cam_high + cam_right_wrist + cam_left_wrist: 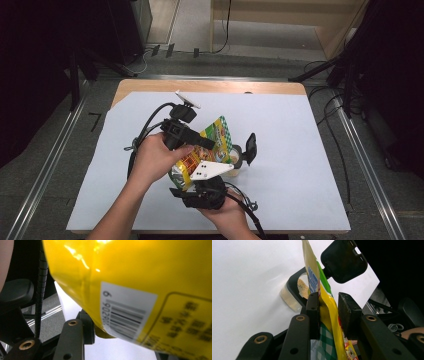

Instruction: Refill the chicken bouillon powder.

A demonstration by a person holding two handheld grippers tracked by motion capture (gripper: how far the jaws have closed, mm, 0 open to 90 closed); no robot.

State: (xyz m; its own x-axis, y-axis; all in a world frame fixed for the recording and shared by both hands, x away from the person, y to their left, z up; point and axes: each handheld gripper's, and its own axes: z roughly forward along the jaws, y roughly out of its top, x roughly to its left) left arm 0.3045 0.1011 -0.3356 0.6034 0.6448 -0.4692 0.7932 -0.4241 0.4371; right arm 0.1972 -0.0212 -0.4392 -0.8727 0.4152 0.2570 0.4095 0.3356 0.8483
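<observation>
Pouch [212, 145] held tilted above jar [235, 155], mouth over it, presumably for pouring. Left hand-held gripper [329, 315] clamped on pouch's top edge; right hand-held gripper [202, 192] clamped on its bottom, steadying. Lid [250, 148] flipped open beside jar.

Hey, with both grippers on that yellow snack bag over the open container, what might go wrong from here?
1. The glossy yellow plastic snack bag is pinched near its edge by the left gripper; it may slip.
2. The small clear container with its black flip lid sits just beyond; the bag or a jaw might knock it over or spill beside it.
</observation>
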